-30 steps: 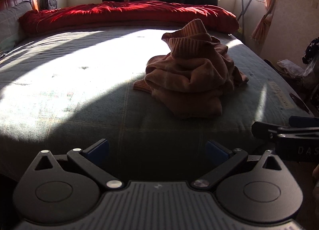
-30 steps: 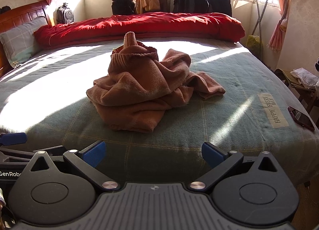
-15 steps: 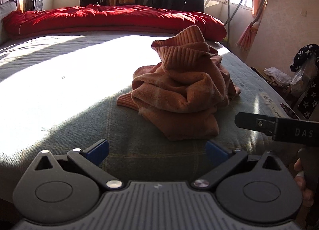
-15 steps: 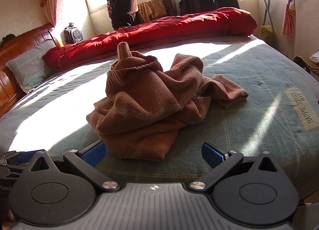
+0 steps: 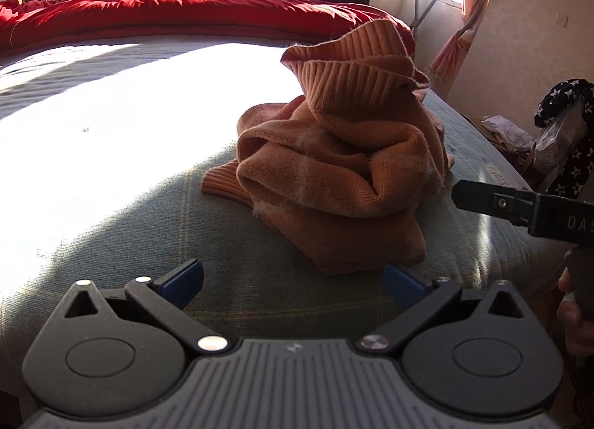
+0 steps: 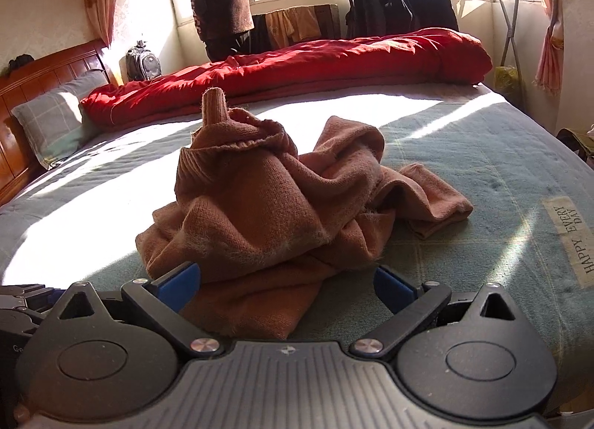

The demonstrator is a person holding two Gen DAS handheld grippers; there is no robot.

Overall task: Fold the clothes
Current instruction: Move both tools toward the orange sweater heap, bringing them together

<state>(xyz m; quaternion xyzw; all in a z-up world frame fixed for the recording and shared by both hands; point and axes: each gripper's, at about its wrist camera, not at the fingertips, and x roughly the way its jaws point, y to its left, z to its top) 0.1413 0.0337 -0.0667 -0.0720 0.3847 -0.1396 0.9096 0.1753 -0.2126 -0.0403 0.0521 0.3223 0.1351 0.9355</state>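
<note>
Two grippers, both spread wide w/ nothing held. Sweater (image 6: 267,206) lies crumpled in a heap on bed (image 6: 501,176), dead ahead of right gripper (image 6: 286,286), near hem between its fingers. Left gripper (image 5: 293,280) sits left of the heap, farther off; right looks nearer.

The left tool (image 5: 293,276) is level and pointing forward, its two blue-tipped fingers (image 5: 182,278) spread wide with nothing between them. The right tool (image 6: 286,282) sits just beside it at about the same height, its fingers (image 6: 178,280) spread equally wide and gripping nothing. In the left wrist view, the right hand (image 5: 573,314) wraps that tool's handle.
</note>
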